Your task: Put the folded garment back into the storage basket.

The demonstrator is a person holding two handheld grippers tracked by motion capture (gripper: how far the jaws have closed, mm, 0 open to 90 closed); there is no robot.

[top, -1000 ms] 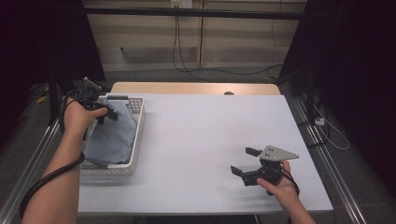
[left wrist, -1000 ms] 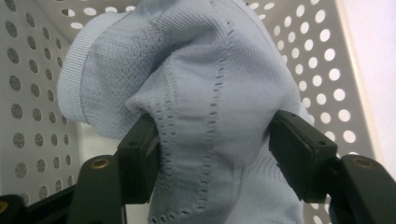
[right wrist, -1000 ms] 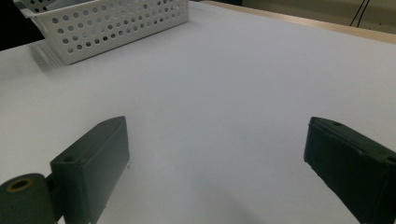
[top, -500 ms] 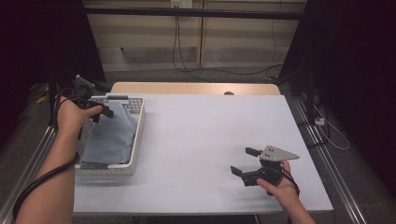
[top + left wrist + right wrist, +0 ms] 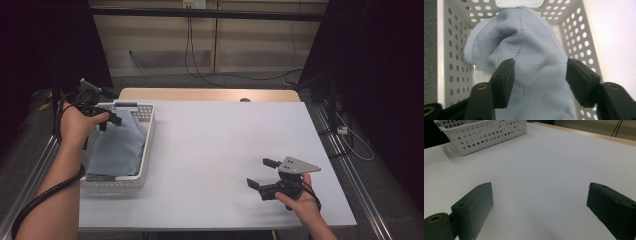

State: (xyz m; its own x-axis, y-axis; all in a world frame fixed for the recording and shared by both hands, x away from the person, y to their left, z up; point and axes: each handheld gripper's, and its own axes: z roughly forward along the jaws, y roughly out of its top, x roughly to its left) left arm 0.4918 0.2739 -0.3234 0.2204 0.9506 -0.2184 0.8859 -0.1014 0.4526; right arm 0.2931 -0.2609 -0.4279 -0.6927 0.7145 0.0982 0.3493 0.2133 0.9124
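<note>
Right now my left gripper (image 5: 537,75) hangs over the white basket (image 5: 146,150) at the table's left edge, its jaws just closing around the light blue cloth (image 5: 529,57) bunched inside, pads not yet pressing. My right gripper (image 5: 263,173) rests on the white table (image 5: 220,145), jaws wide open and empty.

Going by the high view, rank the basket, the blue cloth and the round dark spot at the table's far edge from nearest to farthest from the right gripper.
From the right gripper, low at the table's right:
1. Round dark spot, straight ahead at the far edge, and blue cloth, far left inside the basket: too close to call.
2. Basket, by its left rim; its near wall borders the cloth.
</note>
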